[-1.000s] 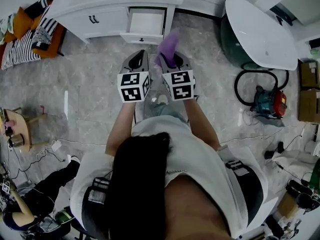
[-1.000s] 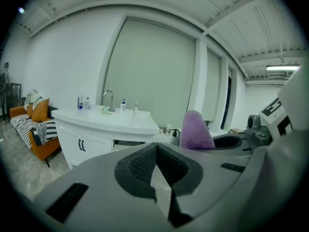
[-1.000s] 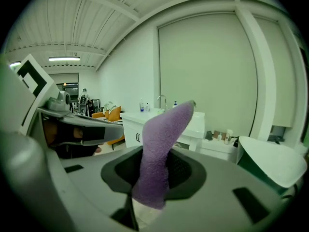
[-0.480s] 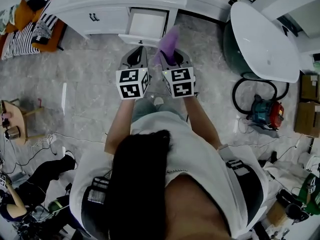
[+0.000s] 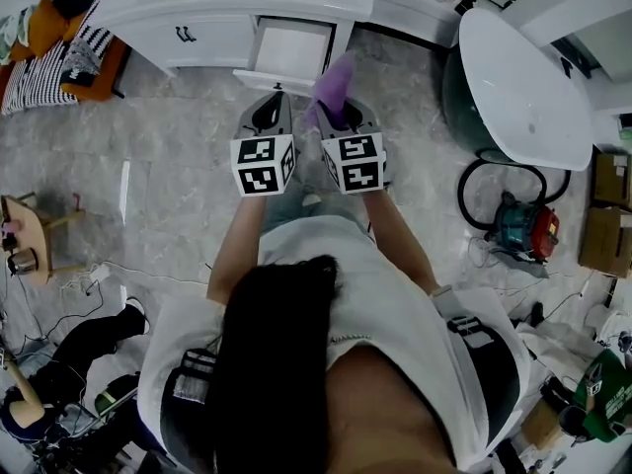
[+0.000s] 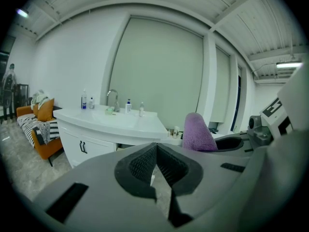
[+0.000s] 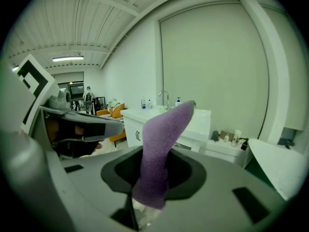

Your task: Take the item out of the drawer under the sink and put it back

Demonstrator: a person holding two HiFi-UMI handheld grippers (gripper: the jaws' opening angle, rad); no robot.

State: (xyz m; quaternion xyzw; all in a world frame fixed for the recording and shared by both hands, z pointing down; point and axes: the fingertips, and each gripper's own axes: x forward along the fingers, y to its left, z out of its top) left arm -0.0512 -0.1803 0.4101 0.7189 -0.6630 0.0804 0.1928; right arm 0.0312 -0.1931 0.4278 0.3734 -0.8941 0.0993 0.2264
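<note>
A purple cloth [image 5: 334, 87] sticks up out of my right gripper [image 5: 334, 109], which is shut on its lower end; in the right gripper view the cloth [image 7: 161, 144] rises from between the jaws. My left gripper [image 5: 276, 97] is beside it, shut and empty, its pads [image 6: 145, 161] meeting at the tip. Both point toward the white vanity [image 5: 197, 3], whose drawer [image 5: 291, 49] is pulled open under the countertop a short way ahead. The drawer's inside looks bare white. From the left gripper view I see the sink top [image 6: 111, 122] with tap and bottles.
A white bathtub [image 5: 523, 67] stands to the right, with a vacuum cleaner [image 5: 525, 215] and hose on the floor near it. An orange sofa [image 5: 59, 47] is at the left. Another person [image 5: 59, 383] sits low at the bottom left among cables.
Both grippers, with the cloth, have edged closer to the open drawer. The grip on the cloth is unchanged.
</note>
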